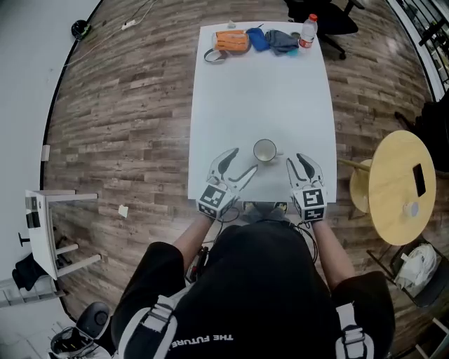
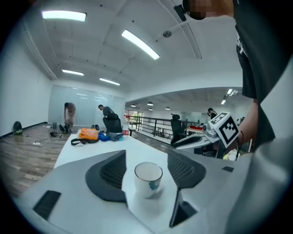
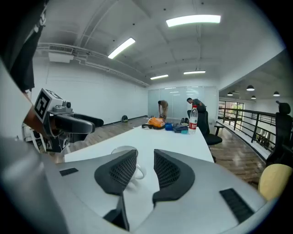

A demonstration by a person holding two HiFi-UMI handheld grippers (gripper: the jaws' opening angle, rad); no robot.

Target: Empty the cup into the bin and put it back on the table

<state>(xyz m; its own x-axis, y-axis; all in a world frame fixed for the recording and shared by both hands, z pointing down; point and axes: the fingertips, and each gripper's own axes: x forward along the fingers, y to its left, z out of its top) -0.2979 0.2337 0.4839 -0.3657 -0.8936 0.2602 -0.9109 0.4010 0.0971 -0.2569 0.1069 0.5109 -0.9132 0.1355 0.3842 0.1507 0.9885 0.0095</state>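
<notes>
A white cup (image 1: 265,151) with a small blue mark stands upright on the white table (image 1: 259,84) near its front edge. In the left gripper view the cup (image 2: 148,179) stands just ahead of my left gripper (image 2: 146,157), in line with the wide gap between its jaws; the pads do not touch it. My left gripper (image 1: 240,163) is open, just left of the cup. My right gripper (image 1: 298,163) is to the cup's right, its jaws a little apart with nothing between them. In the right gripper view the cup (image 3: 122,151) shows partly behind the left finger (image 3: 116,173).
At the table's far end lie an orange bag (image 1: 231,41), blue pouches (image 1: 272,39) and a red-capped bottle (image 1: 308,31). A round yellow table (image 1: 400,186) stands to the right, a black office chair (image 1: 330,17) beyond the table, a white stool (image 1: 45,224) to the left.
</notes>
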